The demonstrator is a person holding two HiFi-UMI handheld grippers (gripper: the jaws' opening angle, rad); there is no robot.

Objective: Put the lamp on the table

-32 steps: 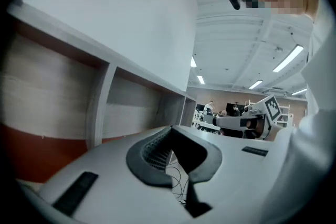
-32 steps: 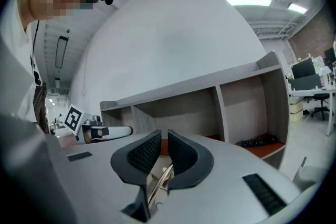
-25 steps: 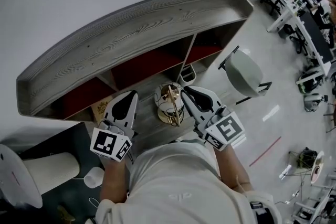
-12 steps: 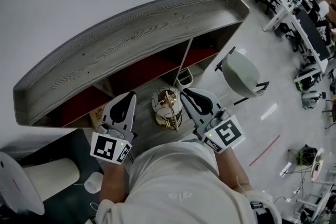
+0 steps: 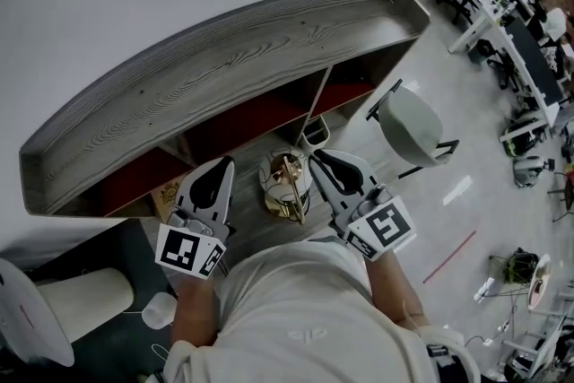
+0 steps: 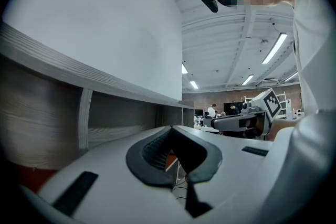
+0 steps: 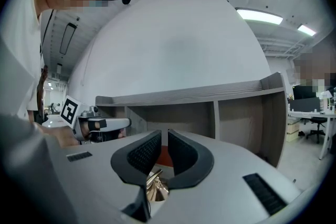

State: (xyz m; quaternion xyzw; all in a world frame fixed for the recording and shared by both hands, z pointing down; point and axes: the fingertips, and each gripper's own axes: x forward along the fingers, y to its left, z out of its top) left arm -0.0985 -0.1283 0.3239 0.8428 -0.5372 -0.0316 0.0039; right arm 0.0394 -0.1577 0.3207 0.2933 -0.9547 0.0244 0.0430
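Observation:
In the head view, a lamp point(image 5: 287, 186) with a white shade and a gold frame sits low down between my two grippers, in front of the grey wooden shelf unit point(image 5: 224, 76). My left gripper point(image 5: 222, 162) is to its left, shut and empty, with its tips touching point(image 6: 172, 128). My right gripper point(image 5: 316, 156) is to its right. Its pads point(image 7: 181, 152) stand a narrow slit apart with nothing between them point(image 7: 164, 132). A gold part of the lamp point(image 7: 155, 187) shows low behind the right jaws. No gripper touches the lamp that I can see.
The shelf unit has open red-backed compartments point(image 5: 251, 117) under its rimmed top. A grey chair point(image 5: 414, 126) stands to the right. A white cylinder and dish point(image 5: 54, 305) sit on a dark surface at lower left. Office desks point(image 5: 502, 4) fill the far right.
The view has shifted slightly, so the shelf sits a little lower-left in the frame. Both grippers and the lamp keep the same places relative to each other.

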